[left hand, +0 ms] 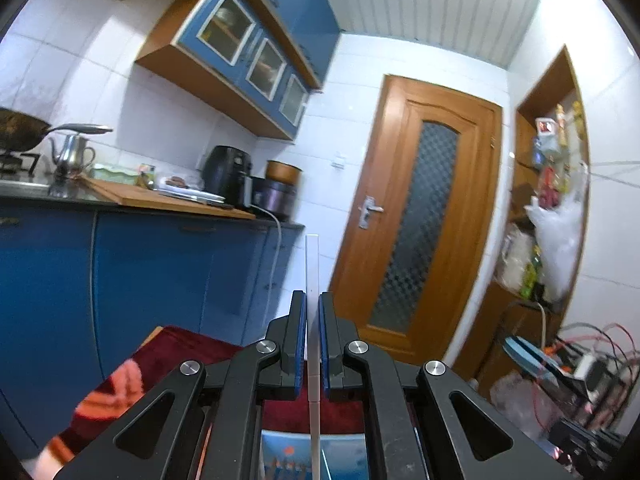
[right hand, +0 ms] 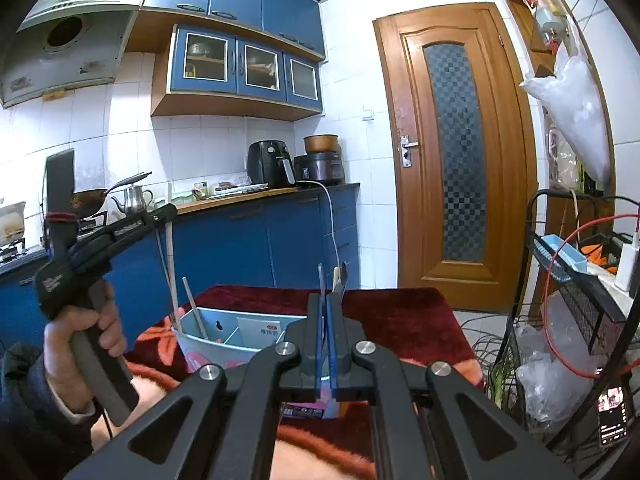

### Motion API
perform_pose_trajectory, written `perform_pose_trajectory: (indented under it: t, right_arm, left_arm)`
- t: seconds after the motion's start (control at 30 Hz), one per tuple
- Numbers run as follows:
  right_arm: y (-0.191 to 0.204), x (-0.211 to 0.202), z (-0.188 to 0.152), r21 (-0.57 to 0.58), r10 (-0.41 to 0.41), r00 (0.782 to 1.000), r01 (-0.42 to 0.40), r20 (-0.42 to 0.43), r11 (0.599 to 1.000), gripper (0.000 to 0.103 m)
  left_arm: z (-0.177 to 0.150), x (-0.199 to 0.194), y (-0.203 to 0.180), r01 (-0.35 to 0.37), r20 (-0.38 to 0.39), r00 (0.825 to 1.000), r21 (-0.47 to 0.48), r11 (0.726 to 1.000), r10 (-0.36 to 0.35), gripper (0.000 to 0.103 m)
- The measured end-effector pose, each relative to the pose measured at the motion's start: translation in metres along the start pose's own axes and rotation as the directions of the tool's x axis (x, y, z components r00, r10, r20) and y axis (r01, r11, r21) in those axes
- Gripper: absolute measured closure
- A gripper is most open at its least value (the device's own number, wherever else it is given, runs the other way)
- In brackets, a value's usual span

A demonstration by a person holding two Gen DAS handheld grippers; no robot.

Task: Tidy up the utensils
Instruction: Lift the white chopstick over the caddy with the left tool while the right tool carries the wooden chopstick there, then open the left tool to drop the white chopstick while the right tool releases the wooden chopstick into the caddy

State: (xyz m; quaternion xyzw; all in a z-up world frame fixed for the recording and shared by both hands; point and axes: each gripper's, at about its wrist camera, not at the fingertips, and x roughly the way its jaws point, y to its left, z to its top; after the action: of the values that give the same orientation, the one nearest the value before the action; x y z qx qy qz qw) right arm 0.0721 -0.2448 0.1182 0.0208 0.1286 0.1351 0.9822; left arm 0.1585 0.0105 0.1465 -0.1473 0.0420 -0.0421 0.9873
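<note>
White chopstick pinched by left tool; organizer box shows only rightward.

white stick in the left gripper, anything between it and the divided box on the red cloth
Nothing visible blocks it. The left gripper holds the white stick upright over the left end of the divided box. Another stick already leans in that end compartment, beside the likely drop path.

A lived-in home kitchen: blue wall cabinets and base units under a range hood, a wok and kettle on the stove, an air fryer on the counter, white tiled walls, a wooden door.
</note>
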Motion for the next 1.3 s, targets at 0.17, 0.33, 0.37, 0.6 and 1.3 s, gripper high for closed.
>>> perform_pose_trajectory:
  t: [0.17, 0.33, 0.37, 0.6, 1.3]
  right_arm:
    - [0.001, 0.003, 0.006, -0.023, -0.019, 1.000, 0.020, 0.022, 1.000, 0.099]
    - [0.003, 0.008, 0.019, -0.030, -0.053, 0.996, 0.055, 0.067, 0.998, 0.099]
    - [0.003, 0.010, 0.022, -0.030, -0.060, 0.995, 0.062, 0.075, 0.998, 0.099]
    - [0.009, 0.028, 0.039, -0.081, -0.168, 0.968, 0.185, 0.185, 0.979, 0.099]
    - [0.001, 0.084, -0.003, -0.031, -0.092, 0.996, 0.092, 0.003, 0.995, 0.067]
  left_arm:
    - [-0.001, 0.008, 0.009, -0.040, 0.053, 0.998, -0.032, 0.999, 0.041, 0.097]
    - [-0.008, 0.011, 0.013, -0.063, 0.079, 0.995, -0.023, 0.998, 0.065, 0.097]
    - [-0.011, 0.013, 0.014, -0.065, 0.075, 0.995, -0.019, 0.998, 0.066, 0.097]
    - [-0.027, 0.017, 0.019, -0.067, 0.052, 0.996, 0.002, 0.998, 0.067, 0.097]
    - [-0.040, 0.021, 0.014, -0.040, -0.040, 0.998, 0.069, 0.997, 0.043, 0.084]
